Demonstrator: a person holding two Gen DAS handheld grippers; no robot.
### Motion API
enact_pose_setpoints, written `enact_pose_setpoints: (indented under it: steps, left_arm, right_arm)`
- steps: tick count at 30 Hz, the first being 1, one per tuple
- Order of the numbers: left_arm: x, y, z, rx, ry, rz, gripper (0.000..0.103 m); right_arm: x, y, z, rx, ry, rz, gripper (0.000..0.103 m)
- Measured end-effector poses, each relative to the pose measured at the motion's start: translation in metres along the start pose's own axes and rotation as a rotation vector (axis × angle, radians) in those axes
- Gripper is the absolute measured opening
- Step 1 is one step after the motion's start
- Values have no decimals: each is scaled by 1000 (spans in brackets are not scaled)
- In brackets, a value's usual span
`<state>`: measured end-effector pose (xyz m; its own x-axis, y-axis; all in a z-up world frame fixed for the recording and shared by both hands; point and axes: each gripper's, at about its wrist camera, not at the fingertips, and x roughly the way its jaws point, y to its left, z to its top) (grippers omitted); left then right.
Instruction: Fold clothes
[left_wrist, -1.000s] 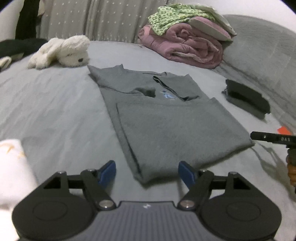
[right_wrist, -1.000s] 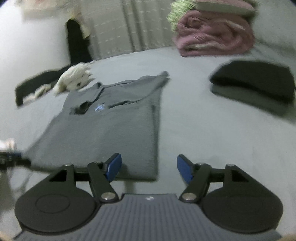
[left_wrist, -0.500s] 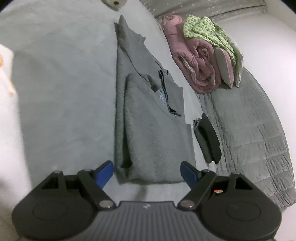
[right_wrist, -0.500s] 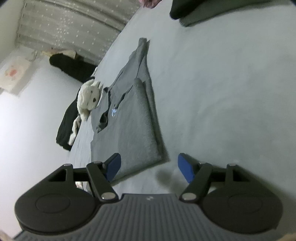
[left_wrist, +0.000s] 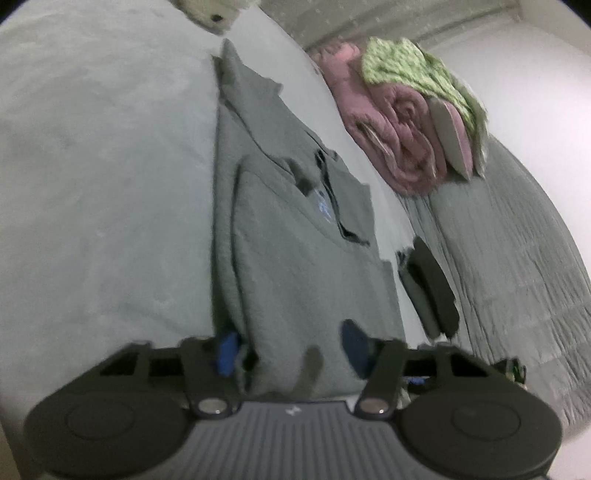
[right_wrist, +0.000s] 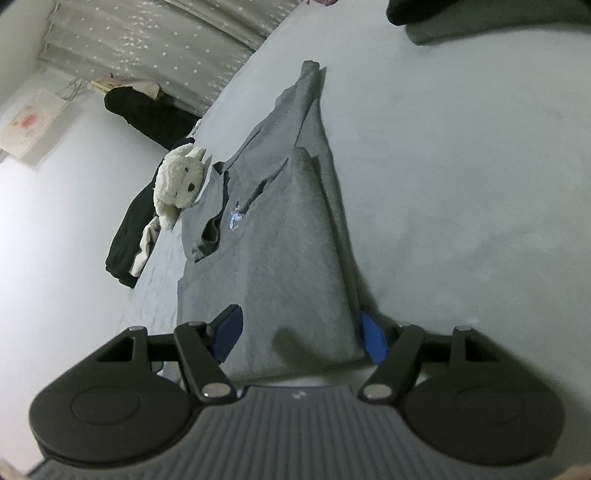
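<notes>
A partly folded grey shirt (left_wrist: 295, 266) lies flat on the bed (left_wrist: 92, 184). Both hand-held grippers have dropped onto its near edge. The left hand-held gripper (left_wrist: 291, 350) and right hand-held gripper (right_wrist: 301, 332) straddle the cloth with jaws spread, not yet clenched, though blur softens the left view. Probably the next fold starts here.

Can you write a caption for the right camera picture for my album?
Right claw open around the gray shirt's near edge, white plush toy watching.
</notes>
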<state>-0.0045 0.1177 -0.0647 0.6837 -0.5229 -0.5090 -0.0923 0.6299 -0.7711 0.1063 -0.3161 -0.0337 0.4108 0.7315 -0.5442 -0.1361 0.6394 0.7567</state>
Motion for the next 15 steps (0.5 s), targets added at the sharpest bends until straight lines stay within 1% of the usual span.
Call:
enact_pose_setpoints:
  steps: [1,2,4,5,7,10,15]
  left_arm:
    - [1,2,0,-16,-11,11,35]
    - [2,4,-1,-32,-22,23,24]
    - [4,8,-1,-67,-38,40,11]
    - [4,11,-1,-91,-43,39,10]
    - [3,10,0,-119,-47,40,9]
    - [-3,3,-1,-116,-57,50,7]
    - [-18,-8,-2,-117,-66,28,6]
  right_arm:
    - [1,0,-1,-6,-10,-9,57]
    - [2,1,-2,-16,-21,-22,51]
    - [5,2,-5,-38,-43,-44,22]
    - [6,2,-6,-37,-51,-43,16]
    - [6,3,-7,-36,-67,-41,13]
    - [-2,8,-10,-46,-96,-36,12]
    - [-20,25,-14,-63,-136,14,10]
